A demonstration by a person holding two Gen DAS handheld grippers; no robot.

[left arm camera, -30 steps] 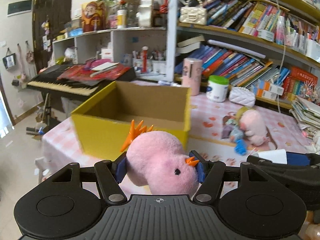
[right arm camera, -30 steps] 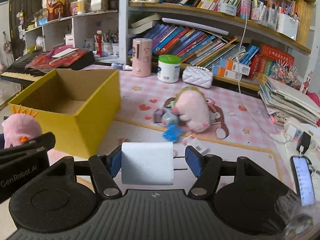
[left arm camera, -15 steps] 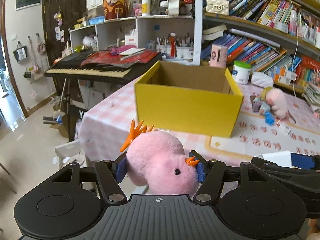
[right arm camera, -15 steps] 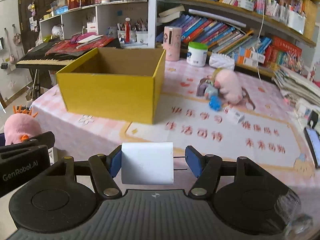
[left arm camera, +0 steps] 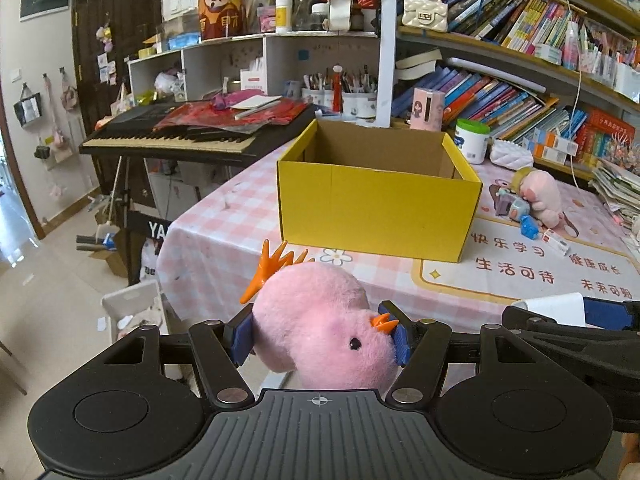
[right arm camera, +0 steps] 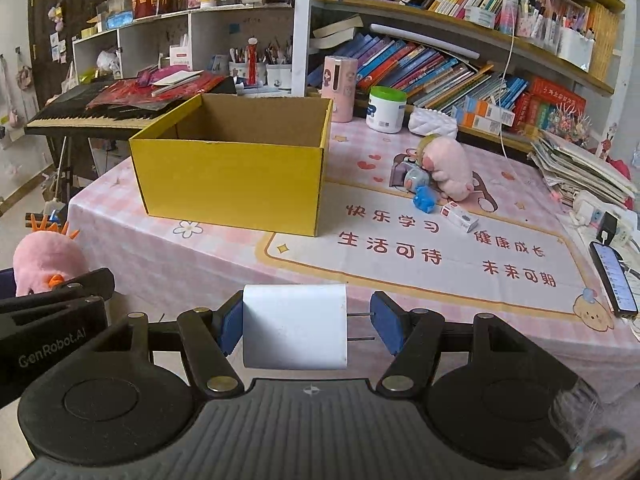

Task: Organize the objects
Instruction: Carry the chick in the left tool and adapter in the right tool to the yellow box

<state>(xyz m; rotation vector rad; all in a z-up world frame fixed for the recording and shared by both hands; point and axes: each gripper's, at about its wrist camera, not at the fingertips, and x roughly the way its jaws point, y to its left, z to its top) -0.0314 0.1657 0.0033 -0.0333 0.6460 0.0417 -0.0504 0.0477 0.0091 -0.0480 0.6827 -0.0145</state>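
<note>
My left gripper point(left arm camera: 320, 336) is shut on a pink plush chick point(left arm camera: 312, 316) with an orange crest, held off the table's near edge. The chick point(right arm camera: 44, 256) also shows at the left of the right wrist view. My right gripper point(right arm camera: 307, 328) is shut on a white plug adapter point(right arm camera: 294, 326): the left pad presses its body and its two metal prongs reach the right pad. An open, empty-looking yellow cardboard box point(left arm camera: 376, 204) point(right arm camera: 232, 184) stands on the pink checked table point(right arm camera: 224, 256), ahead of both grippers.
Right of the box lie a pink plush toy point(right arm camera: 448, 166), a blue toy point(right arm camera: 424, 200) and a small white packet point(right arm camera: 460, 218). A phone point(right arm camera: 612, 280) lies at the right edge. A keyboard point(left arm camera: 180, 136) stands left; bookshelves point(left arm camera: 500, 92) line the back.
Both grippers have drawn back from the box and table, still holding the chick and the adapter. The box looks smaller and the table's near edge and floor have come into view.
</note>
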